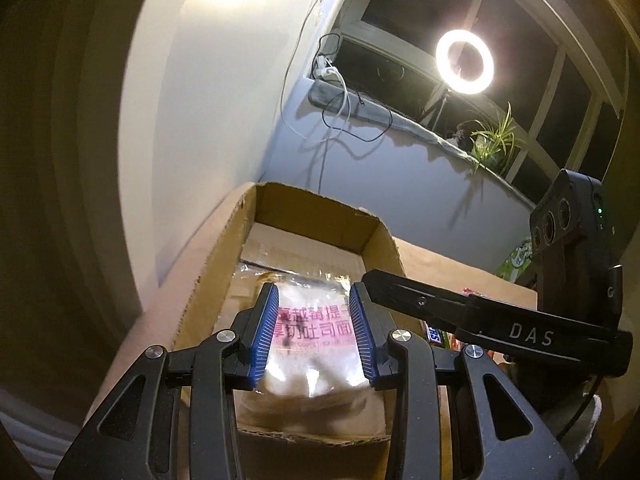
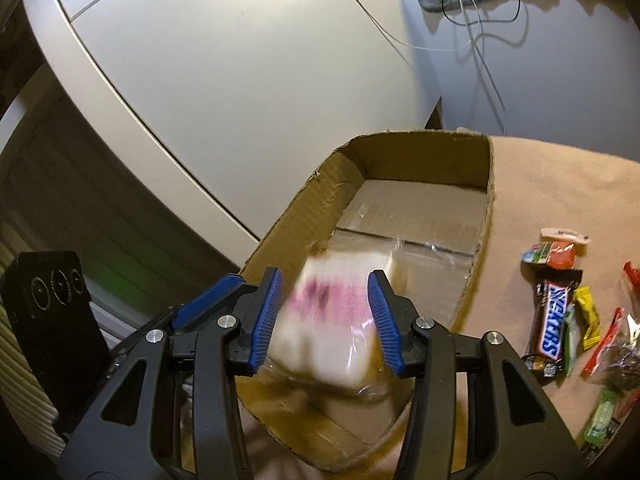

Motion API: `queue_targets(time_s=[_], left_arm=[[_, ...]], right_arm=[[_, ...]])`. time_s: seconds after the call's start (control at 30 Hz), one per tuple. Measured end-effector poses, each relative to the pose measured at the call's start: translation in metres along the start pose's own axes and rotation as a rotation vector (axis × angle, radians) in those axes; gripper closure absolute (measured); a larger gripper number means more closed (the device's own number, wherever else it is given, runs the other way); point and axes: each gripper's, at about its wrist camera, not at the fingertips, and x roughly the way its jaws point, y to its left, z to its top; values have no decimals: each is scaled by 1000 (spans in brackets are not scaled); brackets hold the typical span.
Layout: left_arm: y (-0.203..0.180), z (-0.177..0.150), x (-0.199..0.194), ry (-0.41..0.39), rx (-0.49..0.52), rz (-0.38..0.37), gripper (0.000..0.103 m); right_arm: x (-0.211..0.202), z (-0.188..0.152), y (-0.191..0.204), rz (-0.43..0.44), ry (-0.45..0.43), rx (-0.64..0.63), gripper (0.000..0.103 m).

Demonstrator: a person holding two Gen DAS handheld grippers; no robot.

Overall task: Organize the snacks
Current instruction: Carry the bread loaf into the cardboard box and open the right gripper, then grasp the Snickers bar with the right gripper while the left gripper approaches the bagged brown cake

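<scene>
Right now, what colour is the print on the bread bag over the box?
Pink-magenta lettering on a clear wrapper around white bread bag; sharpest in the left wrist view.

The left gripper [image 1: 314, 334] hung over the open cardboard box [image 1: 224, 256], its blue-padded fingers [image 1: 264, 332] spread either side of a clear-wrapped bread packet [image 1: 312, 344] with pink lettering; whether the pads touched the wrap could not be told. The packet sat low inside the box, toward its near end. At three o'clock the right gripper [image 1: 496, 326], marked DAS, reached in over the box's right wall. Behind it lay a Snickers bar [image 1: 434, 334], mostly hidden. At one o'clock a ring light [image 1: 464, 62] glowed by a potted plant [image 1: 494, 140].
</scene>
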Motion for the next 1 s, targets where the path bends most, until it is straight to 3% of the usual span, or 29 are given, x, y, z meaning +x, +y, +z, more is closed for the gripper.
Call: queue_targets(time_s=[0.53,0.7,0.83,1.0], left_arm=[[-30,4,13,25,35,-29,68],[-46,3,17,35,58,-40,65],[-57,2,20,39,67,-48,54],[-76,-1,28,55,96,-69,51]], right_arm=[[-37,-1,-22,-88,-34,-9,55],[-59,-4,-36,-159,-57,-37,40],[-81,-6,-51,-216,-83,-46,28],[-103,-9,-74,-285,-101,-36,25]])
